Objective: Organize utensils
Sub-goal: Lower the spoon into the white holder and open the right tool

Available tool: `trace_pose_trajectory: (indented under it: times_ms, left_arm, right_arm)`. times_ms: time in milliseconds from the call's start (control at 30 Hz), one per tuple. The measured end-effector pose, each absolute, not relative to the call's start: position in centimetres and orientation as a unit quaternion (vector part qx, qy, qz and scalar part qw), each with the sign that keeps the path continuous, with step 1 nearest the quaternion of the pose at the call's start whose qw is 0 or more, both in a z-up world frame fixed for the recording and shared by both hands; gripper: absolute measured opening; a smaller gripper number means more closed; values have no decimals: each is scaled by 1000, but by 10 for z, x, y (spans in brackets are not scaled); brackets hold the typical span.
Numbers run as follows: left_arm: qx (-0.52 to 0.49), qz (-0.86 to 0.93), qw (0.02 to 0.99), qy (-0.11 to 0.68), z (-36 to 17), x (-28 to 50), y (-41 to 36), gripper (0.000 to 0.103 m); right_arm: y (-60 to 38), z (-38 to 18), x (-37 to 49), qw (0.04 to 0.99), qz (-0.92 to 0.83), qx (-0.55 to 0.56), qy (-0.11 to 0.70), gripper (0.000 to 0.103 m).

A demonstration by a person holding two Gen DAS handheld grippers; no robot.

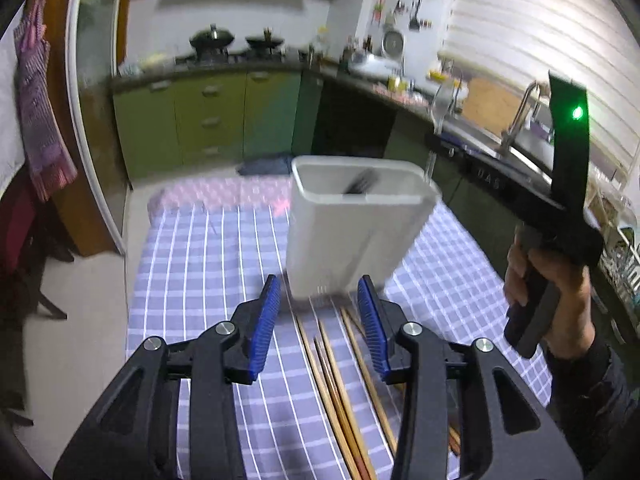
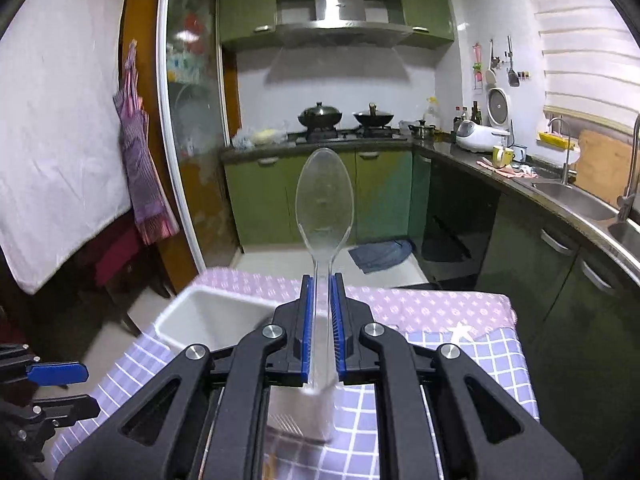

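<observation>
My right gripper [image 2: 322, 280] is shut on the handle of a clear plastic spoon [image 2: 324, 196], whose bowl points up and away over the table. In the left wrist view a hand [image 1: 560, 280] holds that gripper high at the right. The white rectangular utensil holder [image 1: 352, 232] stands on the checked tablecloth, with a dark utensil [image 1: 362, 184] inside. My left gripper [image 1: 319, 286] is open. The holder's base is right at its blue fingertips [image 1: 268, 312], and the pads do not seem to press it. Several wooden chopsticks [image 1: 340, 380] lie on the cloth under that gripper.
The table with its purple checked cloth [image 1: 208, 272] ends at the far side and left, with floor beyond. Green kitchen cabinets, a stove with pots [image 2: 320, 116] and a sink counter [image 2: 572, 196] run behind and to the right. A blurred ridged object [image 2: 288, 424] lies under the right gripper.
</observation>
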State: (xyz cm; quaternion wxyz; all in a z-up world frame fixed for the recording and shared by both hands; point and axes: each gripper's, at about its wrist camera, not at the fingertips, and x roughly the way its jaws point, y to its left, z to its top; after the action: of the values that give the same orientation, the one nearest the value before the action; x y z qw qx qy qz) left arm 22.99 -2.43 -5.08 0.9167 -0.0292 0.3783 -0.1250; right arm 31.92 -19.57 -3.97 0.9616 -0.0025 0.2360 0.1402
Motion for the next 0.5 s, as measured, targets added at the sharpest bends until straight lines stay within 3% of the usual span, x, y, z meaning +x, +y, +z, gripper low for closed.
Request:
trace_pose_trajectory:
  times_ms: [200, 400, 500]
  left_arm:
    - [-5, -126, 901, 416, -67, 221, -33, 39]
    - [-6, -135, 874, 467, -85, 226, -41, 40]
    - [-13, -136, 859, 494, -97, 233, -44, 40]
  right_arm:
    - [-199, -47, 310, 957, 135, -17, 256, 17]
    - [-206, -38, 292, 954, 144, -26, 260, 36]
    - [-209, -31, 291, 953, 142, -27, 266, 37]
